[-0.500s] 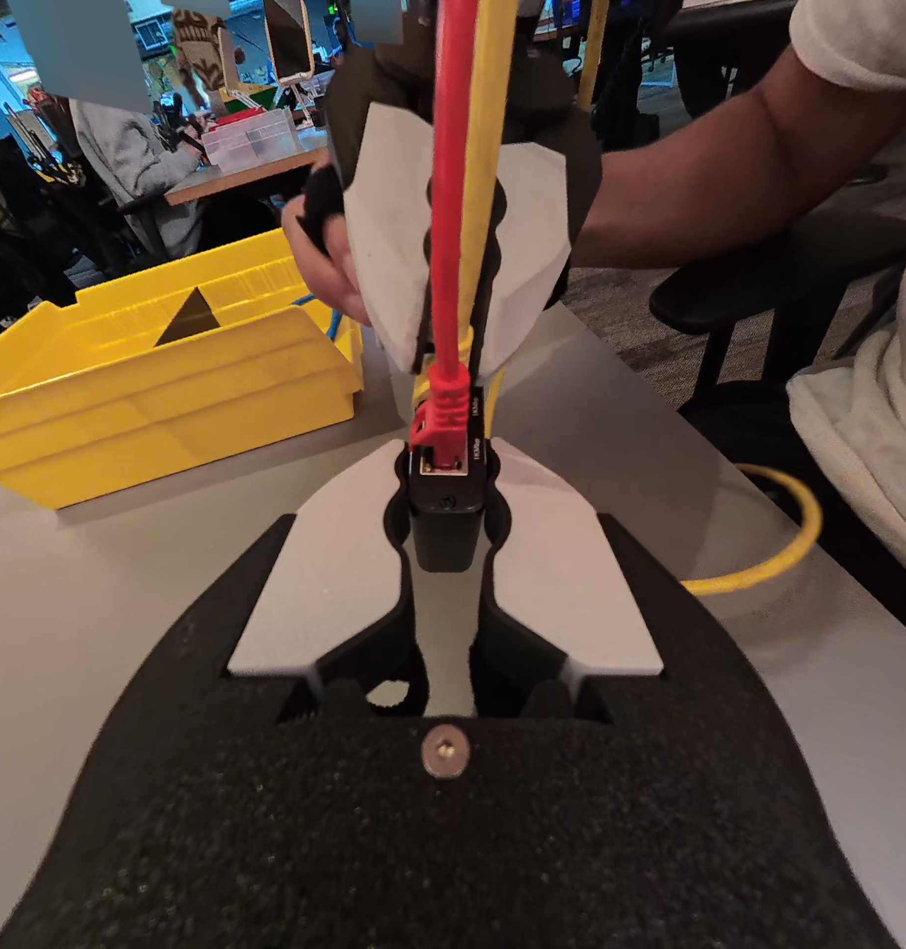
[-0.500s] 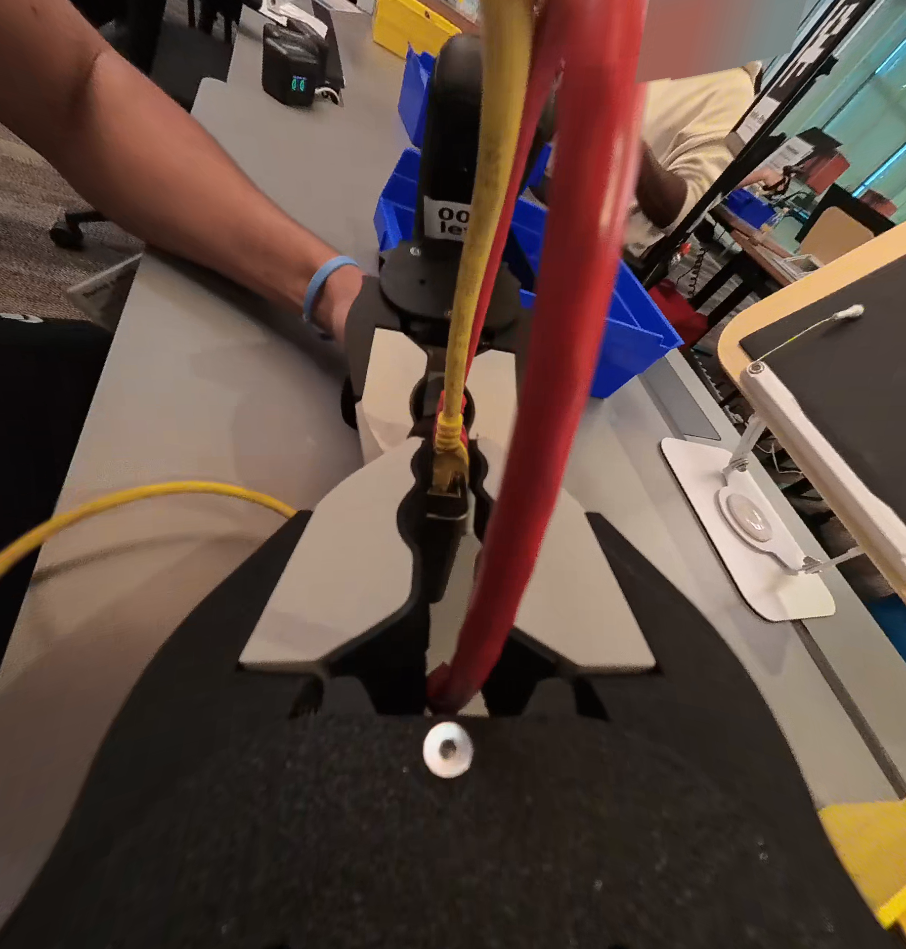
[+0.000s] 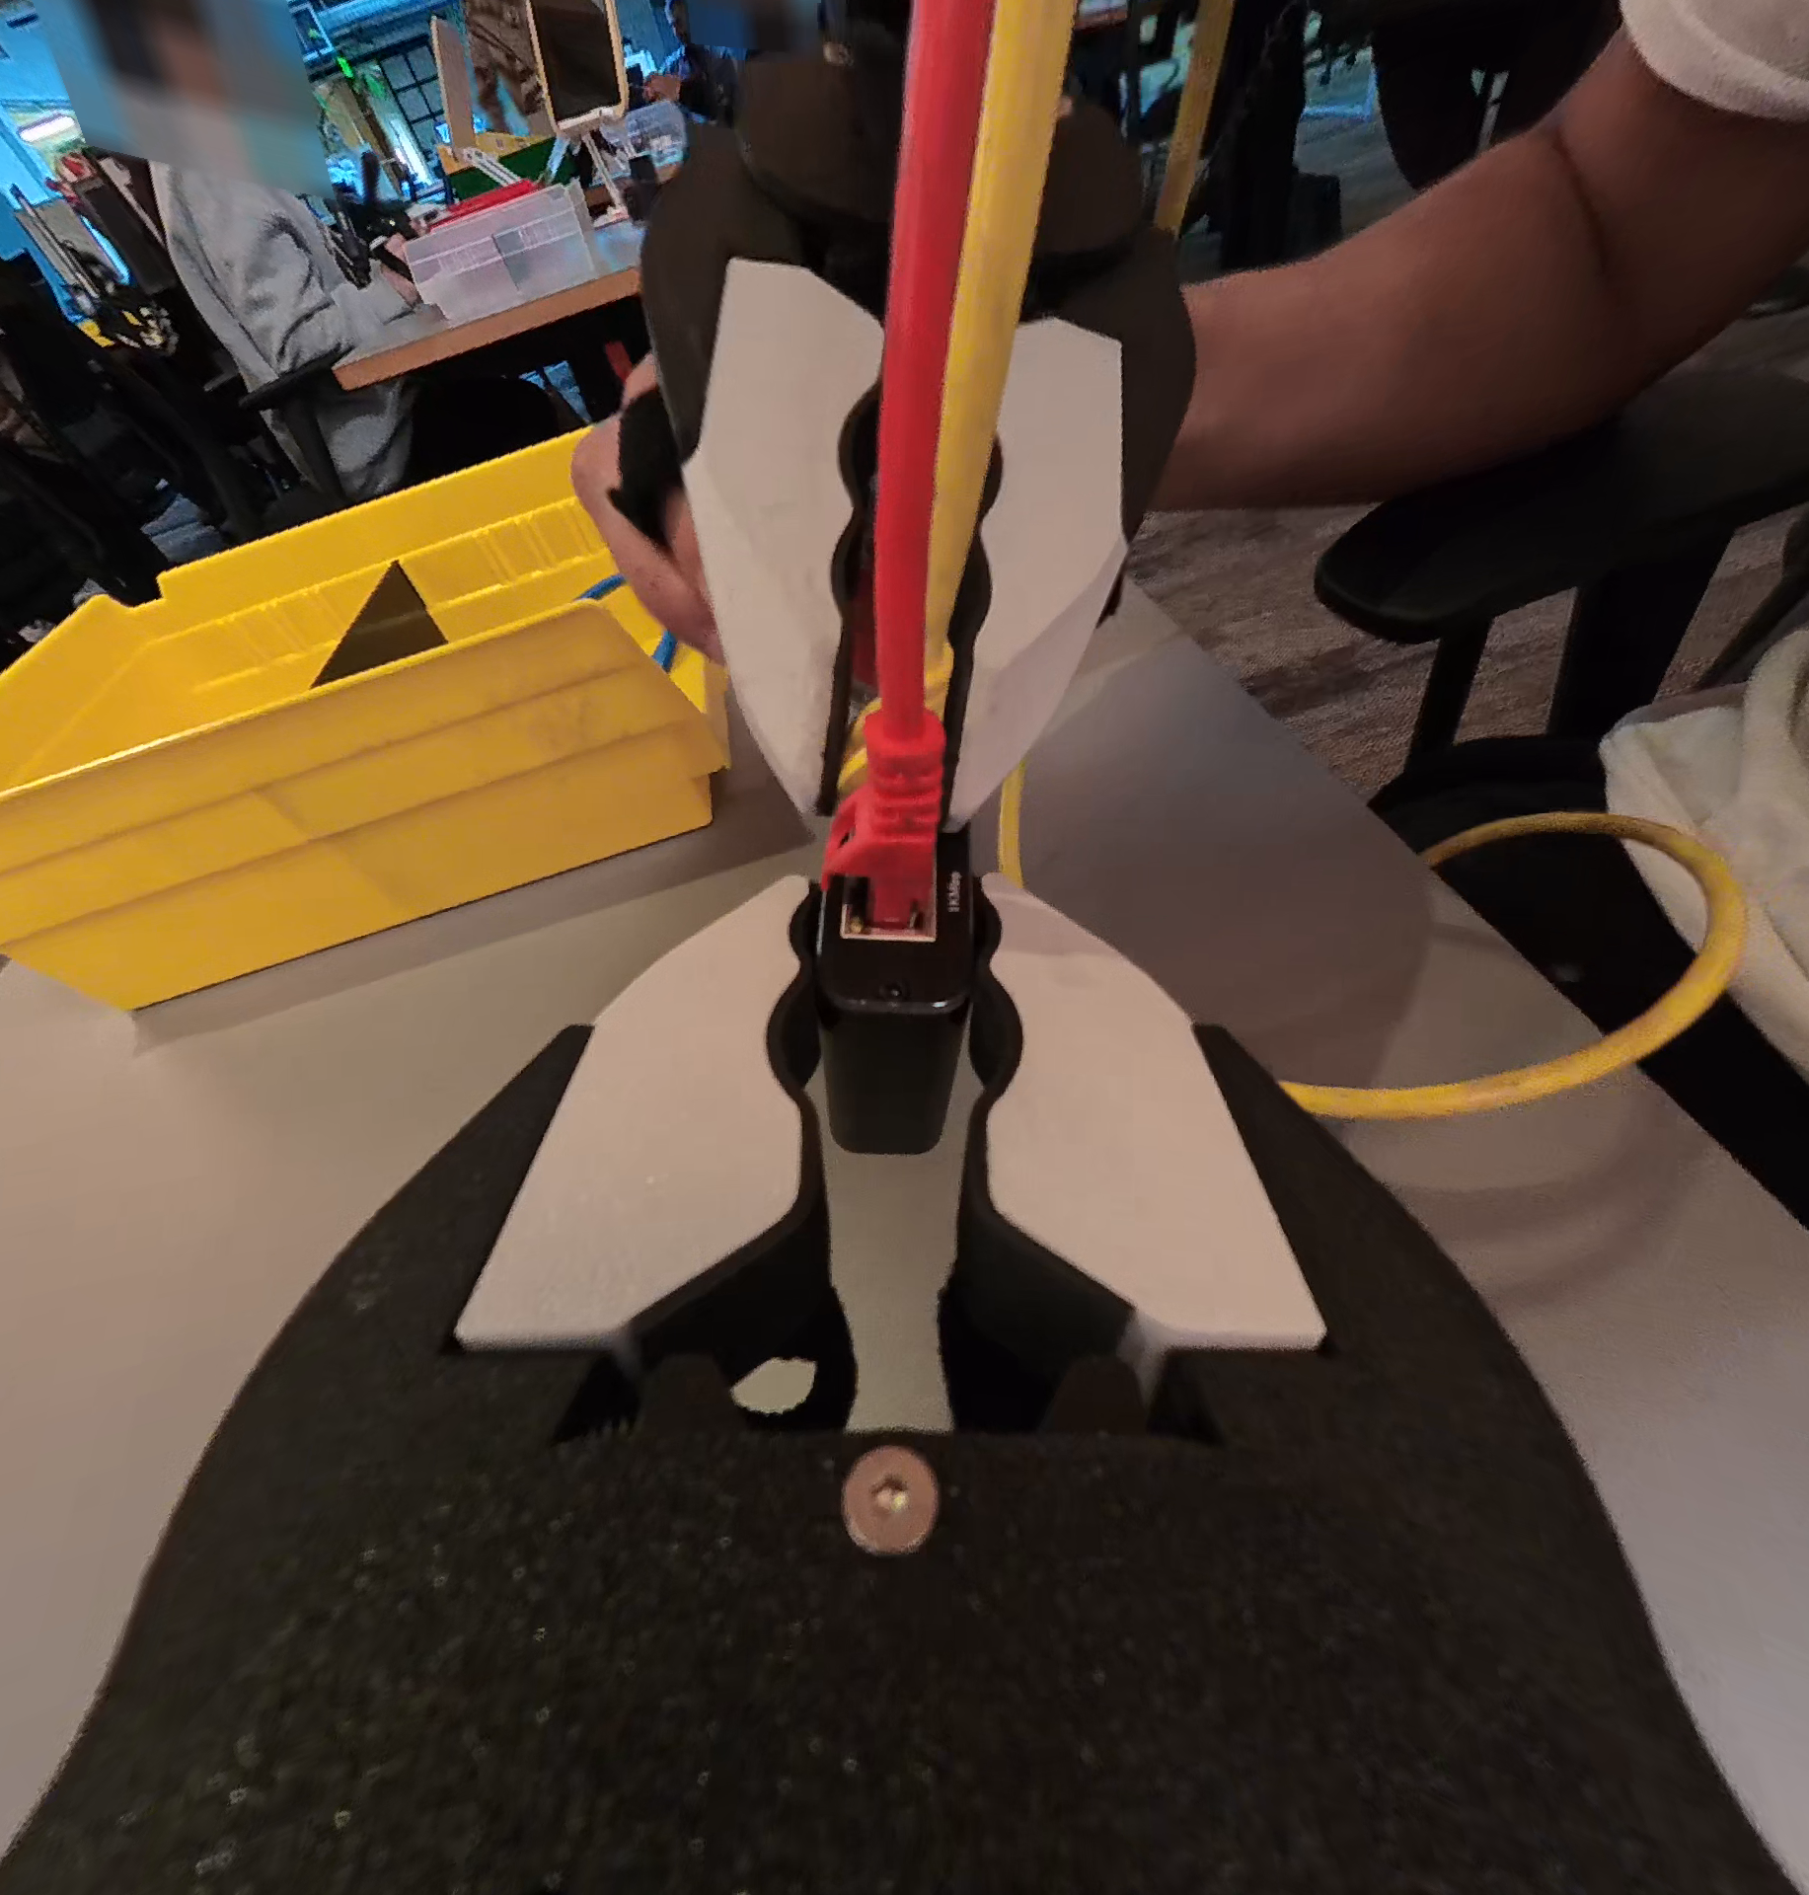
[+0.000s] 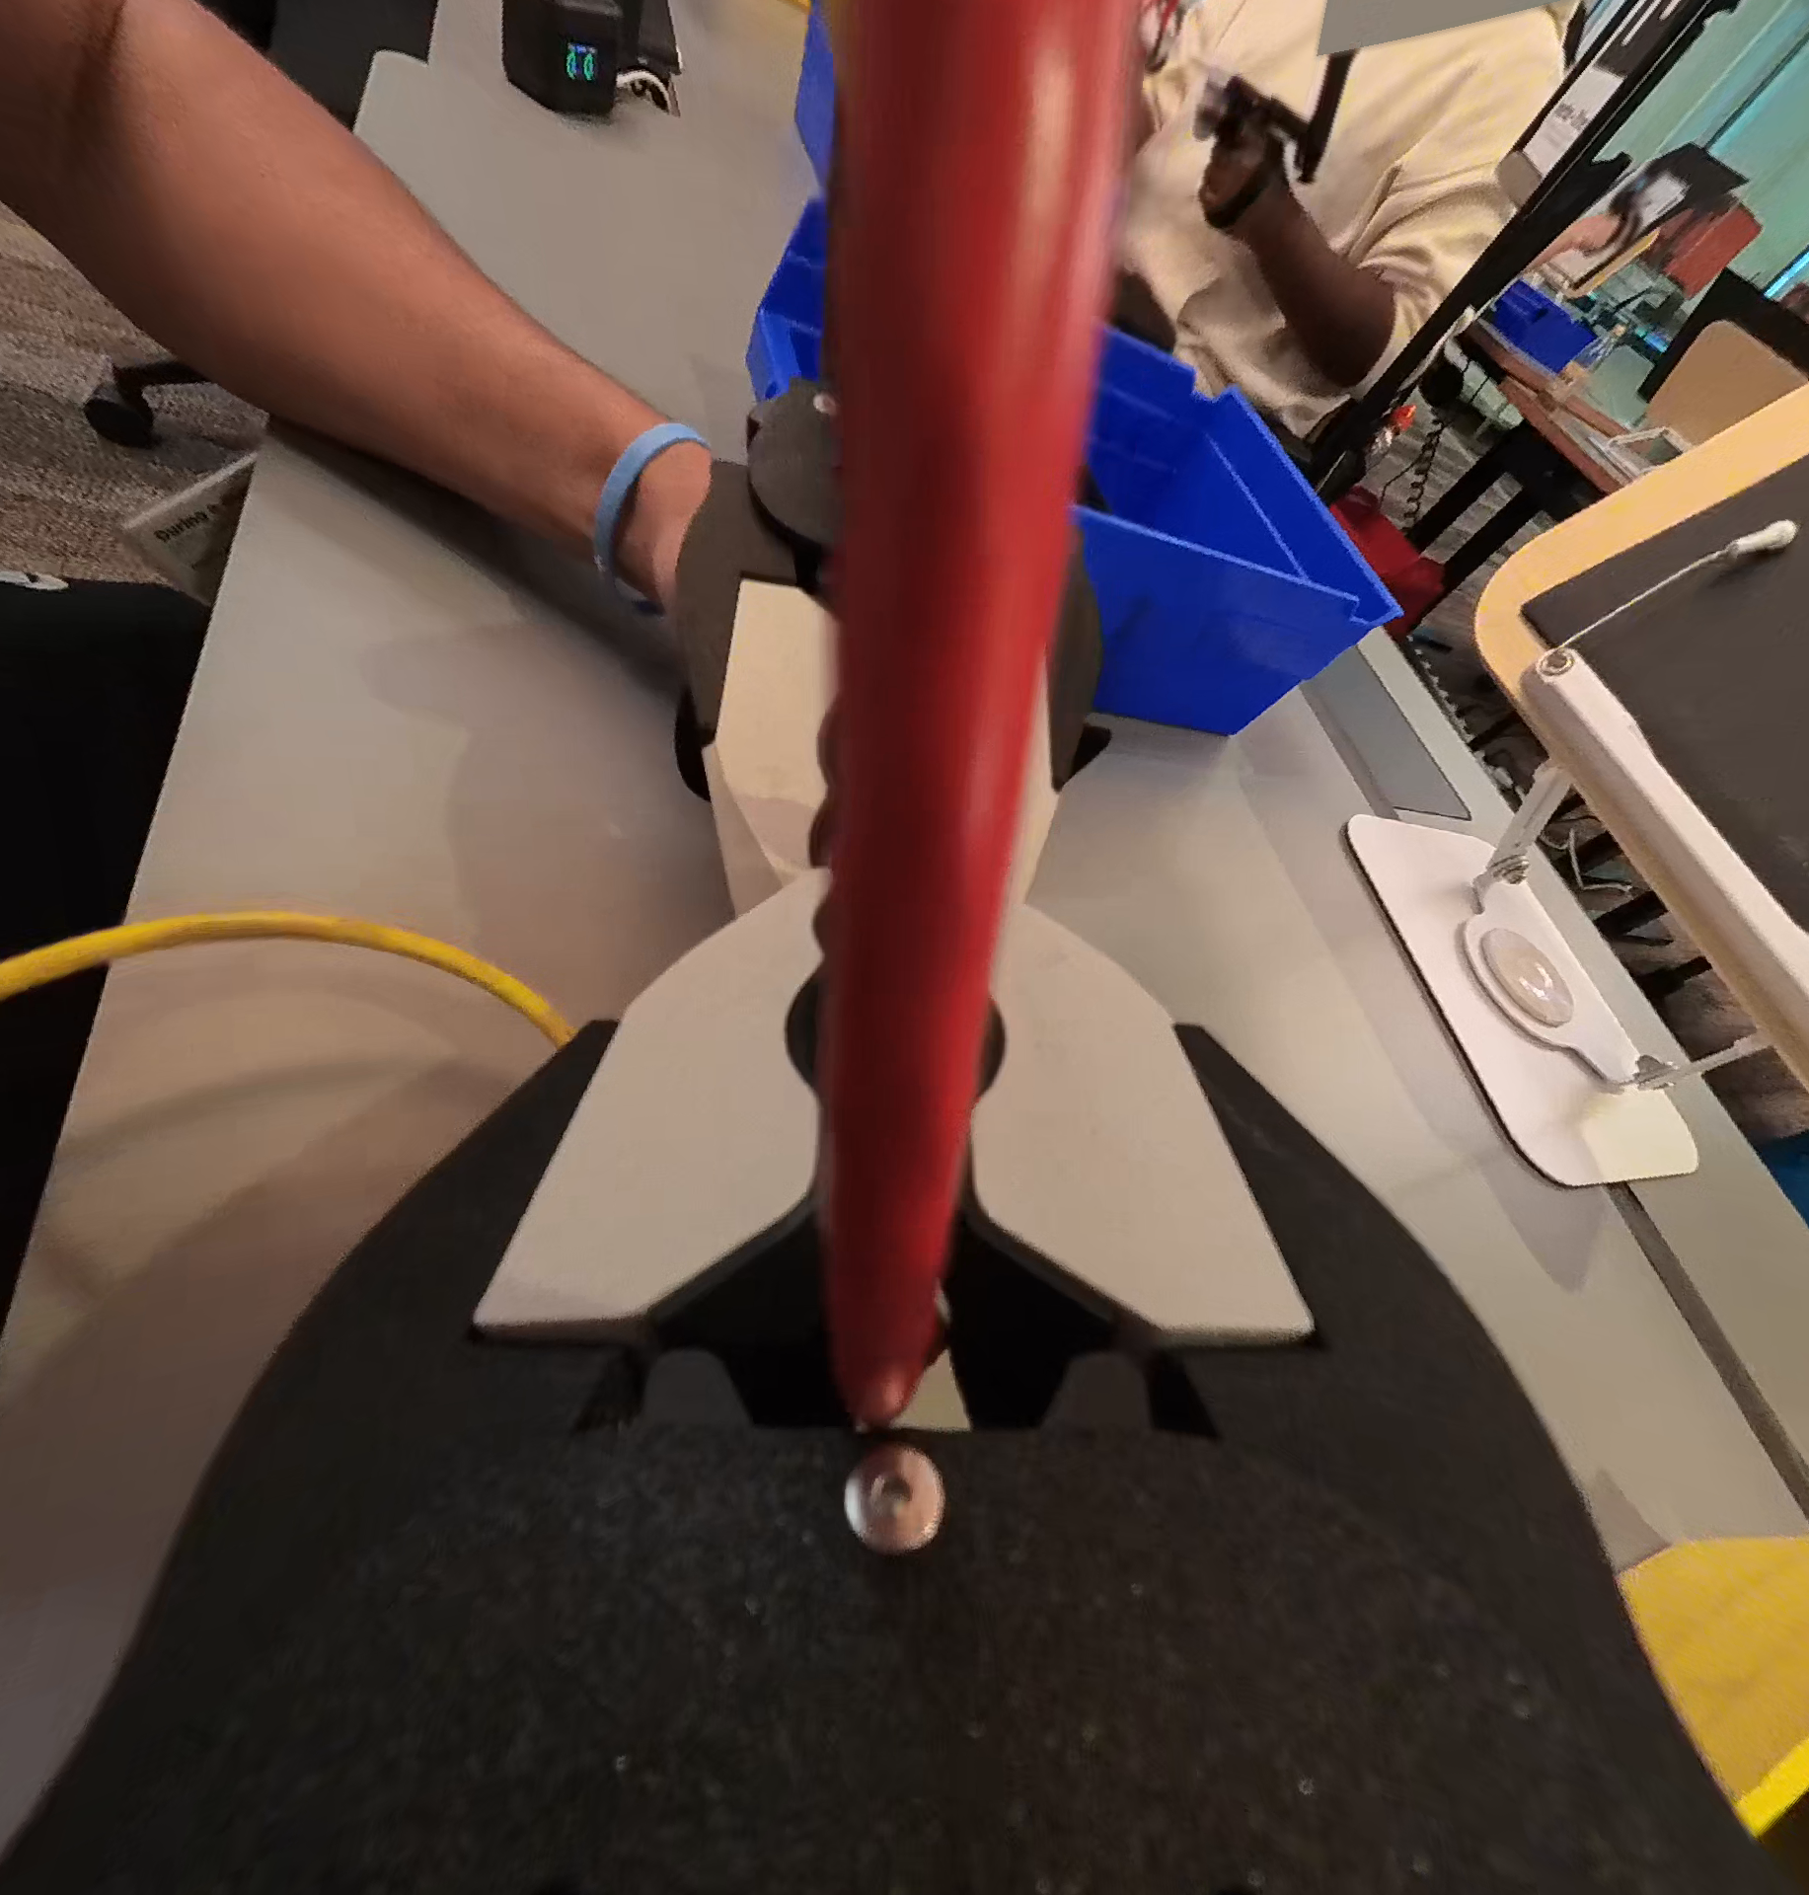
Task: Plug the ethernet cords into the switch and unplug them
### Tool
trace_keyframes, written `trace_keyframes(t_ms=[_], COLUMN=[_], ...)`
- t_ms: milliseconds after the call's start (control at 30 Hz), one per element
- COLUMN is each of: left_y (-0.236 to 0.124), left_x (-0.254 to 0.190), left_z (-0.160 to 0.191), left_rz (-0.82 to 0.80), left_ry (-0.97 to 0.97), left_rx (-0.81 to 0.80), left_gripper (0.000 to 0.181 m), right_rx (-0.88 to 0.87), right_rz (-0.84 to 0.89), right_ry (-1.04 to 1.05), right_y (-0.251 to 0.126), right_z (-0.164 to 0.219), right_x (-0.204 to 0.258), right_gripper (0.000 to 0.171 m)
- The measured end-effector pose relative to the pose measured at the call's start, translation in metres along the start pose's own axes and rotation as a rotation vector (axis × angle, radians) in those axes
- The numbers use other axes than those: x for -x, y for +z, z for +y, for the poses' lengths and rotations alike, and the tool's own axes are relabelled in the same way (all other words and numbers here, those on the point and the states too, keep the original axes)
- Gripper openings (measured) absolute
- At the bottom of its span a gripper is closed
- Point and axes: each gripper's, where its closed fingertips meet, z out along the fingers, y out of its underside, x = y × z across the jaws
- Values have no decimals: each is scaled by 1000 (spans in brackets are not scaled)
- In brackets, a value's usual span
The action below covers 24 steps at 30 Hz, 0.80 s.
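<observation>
A yellow bin (image 3: 295, 779) stood on the grey table (image 3: 213, 1179) to the left, and a blue bin (image 4: 1218, 574) stood behind the grippers in the right wrist view. There the red cord (image 4: 931, 718) ran close before the lens and hid the middle of the scene. The left gripper (image 3: 892, 1015) was closed on the black switch (image 3: 890, 1036), held above the table. The red plug (image 3: 895, 820) sat in its port. The right gripper (image 3: 885, 790), facing it, clamped the red cord and the yellow cord (image 3: 1556, 1066), just above the plug.
</observation>
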Motion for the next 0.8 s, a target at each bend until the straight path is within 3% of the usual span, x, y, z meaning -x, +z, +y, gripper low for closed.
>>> trace_keyframes(t_ms=[100, 333, 500, 600, 667, 700, 767, 800], left_y=[1, 1, -6, -12, -8, -6, -7, -6], left_x=[3, 3, 4, 1, -1, -1, -3, 2], left_z=[3, 9, -8, -15, 28, 27, -16, -16], left_rz=[-43, -17, 31, 63, 38, 29, 73, 38], left_ry=[27, -38, -164, -240, -210, -233, -303, -284], left_rx=[32, 44, -25, -37, 191, 161, -43, -27], left_gripper=[24, 25, 25, 25, 25, 25, 25, 25], right_rx=[60, -41, -139, -240, -586, -646, -445, -419], right_rz=[-56, -87, -125, -179, -227, -211, -85, -75], right_ry=[97, 307, 410, 539, 709, 753, 646, 634], right_y=[0, 4, -2, -3, -41, -62, -60, -58], right_z=[6, 11, -3, -14, -52, -56, -40, -41], right_x=[1, 1, -7, -9, -36, -55, -60, -56], right_gripper=[14, 12, 13, 12, 13, 12, 13, 13])
